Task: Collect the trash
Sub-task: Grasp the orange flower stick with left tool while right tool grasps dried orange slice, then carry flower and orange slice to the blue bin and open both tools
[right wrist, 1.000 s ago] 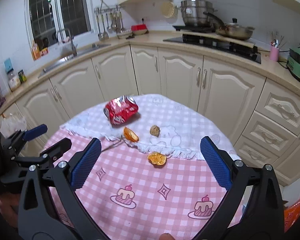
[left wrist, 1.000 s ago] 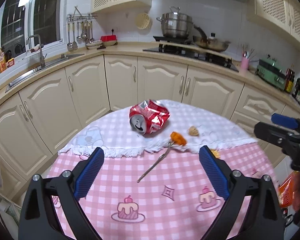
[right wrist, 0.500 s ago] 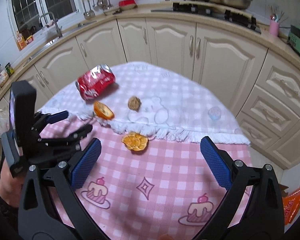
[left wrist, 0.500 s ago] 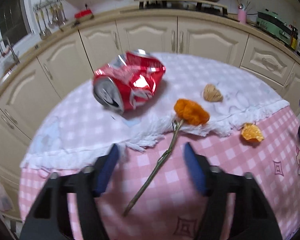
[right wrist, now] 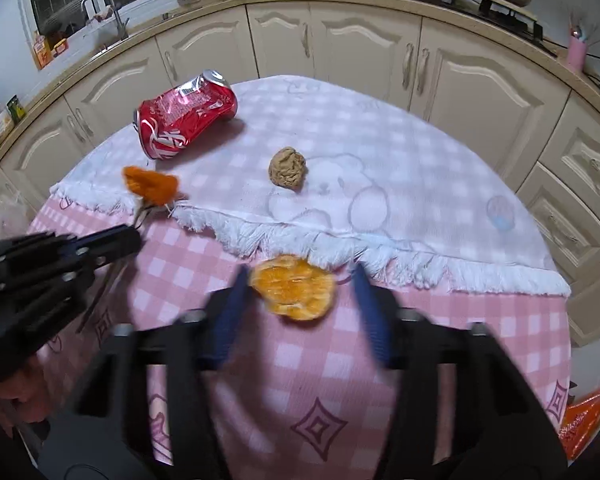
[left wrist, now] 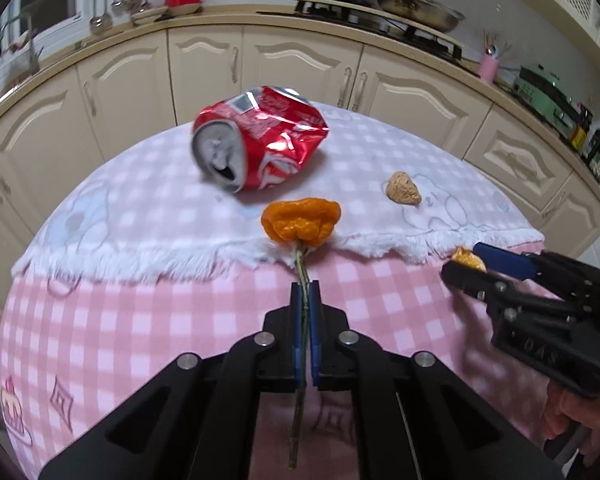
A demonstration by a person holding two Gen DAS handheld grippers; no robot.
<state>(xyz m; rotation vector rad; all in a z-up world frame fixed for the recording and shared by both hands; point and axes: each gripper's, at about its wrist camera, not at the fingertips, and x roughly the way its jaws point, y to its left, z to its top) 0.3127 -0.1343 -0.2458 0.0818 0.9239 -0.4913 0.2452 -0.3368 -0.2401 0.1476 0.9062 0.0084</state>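
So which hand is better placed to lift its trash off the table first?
Left. The left tongs are already shut on the flower stem; the right tongs only straddle the orange peel, still closing.

The crushed red can (left wrist: 260,142) lies on its side on the white fringed cloth, at about 11 o'clock from the table's middle, its silver top toward the camera in the left wrist view. At 5 o'clock from the can, just beside it, lies the wilted orange flower (left wrist: 300,222); its head rests on the cloth's fringe and its thin green stem (left wrist: 302,280) runs toward 6 o'clock over the pink checked part. At 3 o'clock from the flower is a small brown walnut (right wrist: 287,167), alone on the cloth. The orange peel (right wrist: 294,292) lies flat, just below the fringe, at 6 o'clock from the walnut.
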